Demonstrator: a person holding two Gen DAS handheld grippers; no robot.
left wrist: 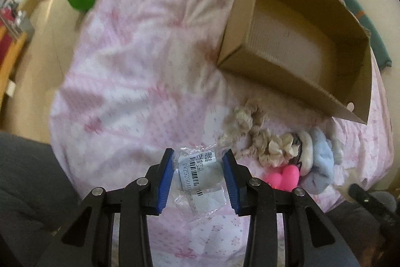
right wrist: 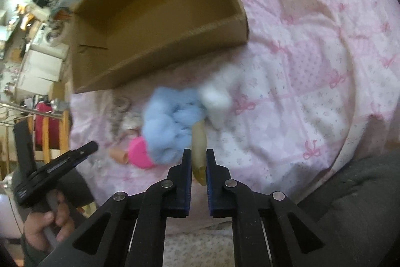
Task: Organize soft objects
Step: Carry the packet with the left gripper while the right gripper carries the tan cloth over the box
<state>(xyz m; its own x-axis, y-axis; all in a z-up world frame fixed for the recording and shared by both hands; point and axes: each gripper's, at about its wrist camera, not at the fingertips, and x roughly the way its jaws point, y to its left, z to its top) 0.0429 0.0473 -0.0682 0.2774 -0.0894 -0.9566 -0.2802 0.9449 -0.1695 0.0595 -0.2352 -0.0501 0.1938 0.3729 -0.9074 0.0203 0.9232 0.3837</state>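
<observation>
A clear crinkled plastic packet with a barcode label [left wrist: 197,174], its long axis running away from the camera, is clamped between the blue pads of the left gripper [left wrist: 198,175] above the pink bow-print bedspread [left wrist: 130,66]. A tan elongated soft piece [right wrist: 199,154], pointing toward the open brown cardboard box [right wrist: 160,16], is pinched in the steeply downward-tilted right gripper [right wrist: 198,177], beside a fluffy blue scrunchie [right wrist: 167,121].

Pink bedspread [left wrist: 140,61] carries cardboard box [left wrist: 295,46], scrunchies [left wrist: 272,144], pink toy [left wrist: 285,177]
</observation>
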